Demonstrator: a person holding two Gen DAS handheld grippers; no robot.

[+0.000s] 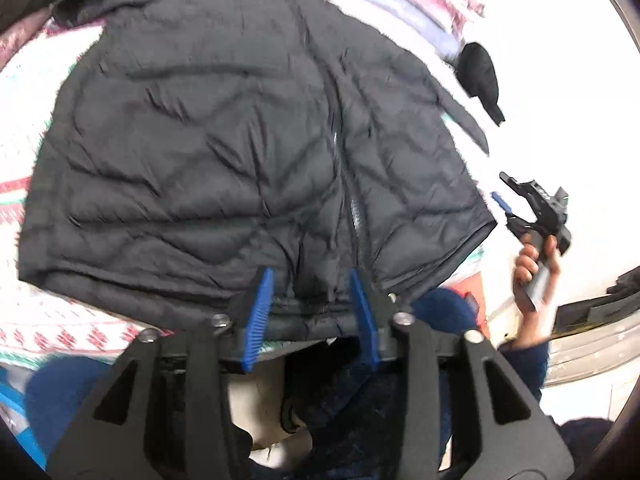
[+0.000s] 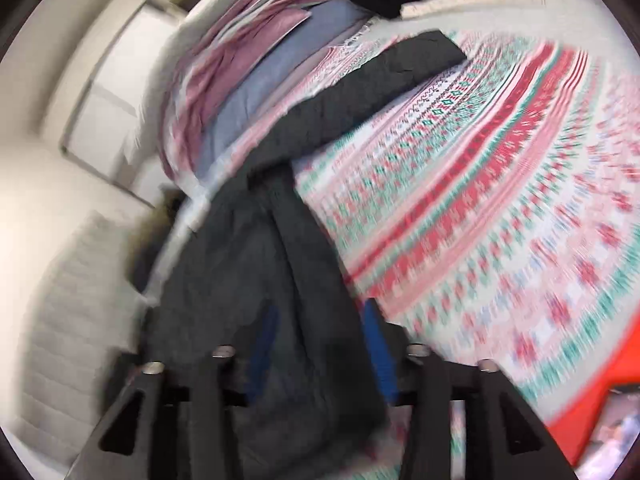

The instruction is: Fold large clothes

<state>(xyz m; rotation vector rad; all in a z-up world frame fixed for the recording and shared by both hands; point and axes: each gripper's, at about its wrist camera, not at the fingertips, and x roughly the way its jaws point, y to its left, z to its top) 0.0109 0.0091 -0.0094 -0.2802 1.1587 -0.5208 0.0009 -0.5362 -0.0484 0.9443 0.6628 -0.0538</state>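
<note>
jacket (image 1: pixel 208 152) spread flat on the patterned bedspread (image 1: pixel 48 332), hem at the near edge of the bed.
left gripper (image 1: pixel 310 312) stands open with the hem between its blue pads, not pinched; right gripper (image 1: pixel 505 200) is open too, clear of the cloth. judged risks: slick puffy fabric could slide off the edge or spring out of a fold. no readable brand or writing.
</note>
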